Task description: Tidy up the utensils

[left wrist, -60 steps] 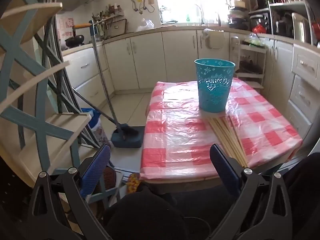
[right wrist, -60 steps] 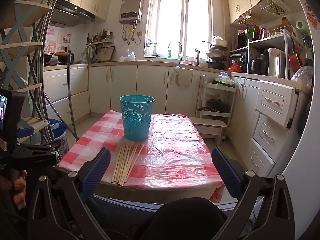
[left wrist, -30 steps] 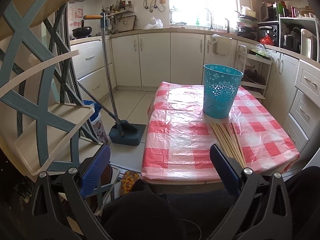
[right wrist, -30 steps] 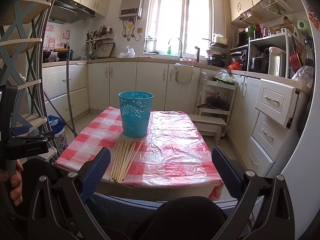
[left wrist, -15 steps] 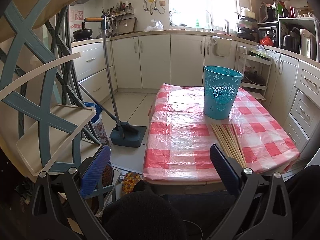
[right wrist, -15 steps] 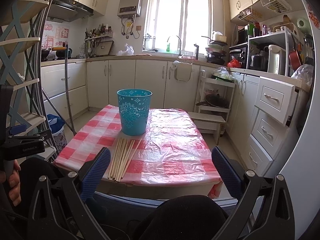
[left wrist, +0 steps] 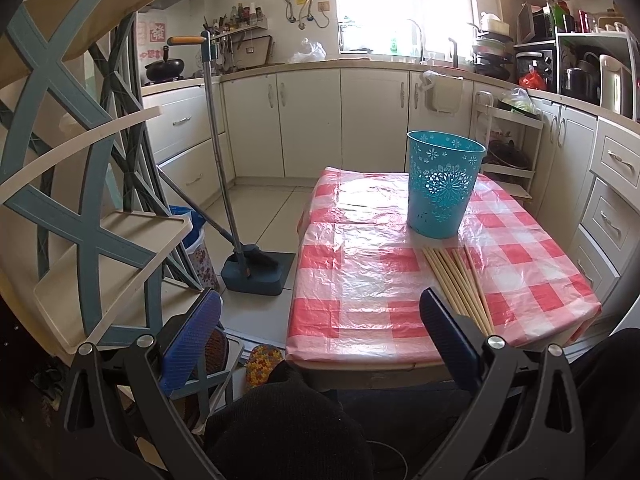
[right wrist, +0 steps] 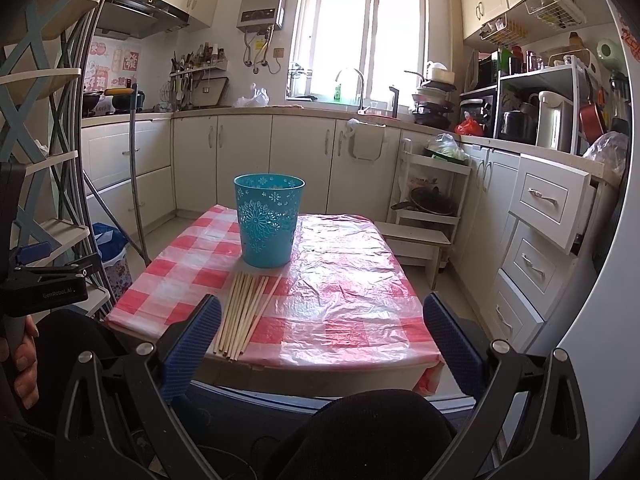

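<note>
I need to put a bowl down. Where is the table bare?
Bare cloth lies right of the chopsticks out to the table edge, and left of the bin. It is crowded in front of the bin, where the chopsticks nearly reach its base.

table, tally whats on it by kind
teal plastic basket: 1
pile of wooden chopsticks: 1 (the sticks lie too close together to count singly)
red-checked tablecloth: 1
total: 3
</note>
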`<state>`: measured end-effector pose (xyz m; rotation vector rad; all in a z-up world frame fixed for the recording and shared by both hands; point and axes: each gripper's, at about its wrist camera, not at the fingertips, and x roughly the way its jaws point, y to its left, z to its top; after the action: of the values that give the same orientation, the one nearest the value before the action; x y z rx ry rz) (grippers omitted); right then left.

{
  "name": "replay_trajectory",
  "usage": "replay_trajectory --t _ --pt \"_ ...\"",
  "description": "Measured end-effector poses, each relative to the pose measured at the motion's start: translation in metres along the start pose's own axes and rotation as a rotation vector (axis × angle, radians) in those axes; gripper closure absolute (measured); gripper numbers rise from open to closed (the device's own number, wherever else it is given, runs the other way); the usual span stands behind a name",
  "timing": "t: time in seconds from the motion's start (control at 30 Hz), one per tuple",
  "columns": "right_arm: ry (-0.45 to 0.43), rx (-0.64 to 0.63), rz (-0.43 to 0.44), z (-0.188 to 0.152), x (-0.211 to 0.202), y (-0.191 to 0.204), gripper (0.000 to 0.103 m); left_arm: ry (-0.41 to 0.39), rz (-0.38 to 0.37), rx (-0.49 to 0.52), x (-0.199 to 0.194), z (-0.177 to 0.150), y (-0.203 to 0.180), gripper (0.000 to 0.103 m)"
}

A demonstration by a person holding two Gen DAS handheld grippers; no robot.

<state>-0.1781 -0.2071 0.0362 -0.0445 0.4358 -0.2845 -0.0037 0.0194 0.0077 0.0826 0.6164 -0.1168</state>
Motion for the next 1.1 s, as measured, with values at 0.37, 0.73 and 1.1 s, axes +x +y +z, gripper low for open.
replay_trajectory --t 0.37,0.73,1.1 --pt "0.038 0.009 0.008 0.001 0.009 -0.006 0.006 0.003 0.033 0.033 0.0 0.0 -0.005 0.007" --pt "0.229 0.042 0.159 0.006 0.112 0.01 0.014 0.125 0.012 0.051 0.066 0.037 -0.029 0.007" --pt "0.427 0.026 0.234 0.005 0.239 0.039 0.053 0.203 -0.055 0.005 0.117 0.025 -0.033 0.007"
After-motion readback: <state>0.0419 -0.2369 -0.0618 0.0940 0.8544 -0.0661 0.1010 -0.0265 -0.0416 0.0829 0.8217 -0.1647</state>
